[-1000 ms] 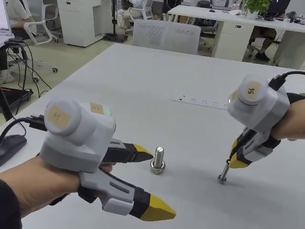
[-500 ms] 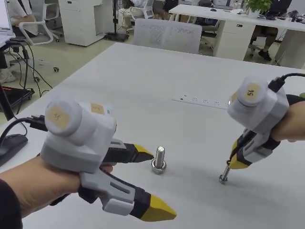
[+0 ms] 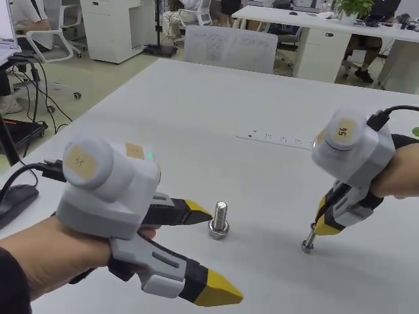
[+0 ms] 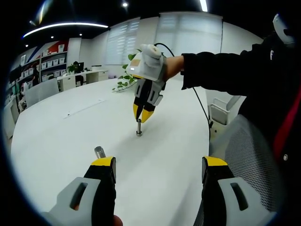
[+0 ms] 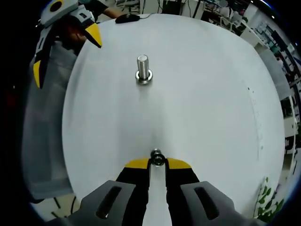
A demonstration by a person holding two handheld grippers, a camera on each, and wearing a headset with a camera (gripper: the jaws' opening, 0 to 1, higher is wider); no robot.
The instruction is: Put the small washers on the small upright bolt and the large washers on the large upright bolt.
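The small upright bolt (image 3: 306, 243) stands on the white table (image 3: 196, 118) at the tips of your right gripper (image 3: 323, 226), jaws nearly together; whether they pinch a washer cannot be told. A sideways tug could topple it, and your left gripper (image 3: 217, 253), spread wide, could clip the large upright bolt (image 3: 218, 219) nearby.
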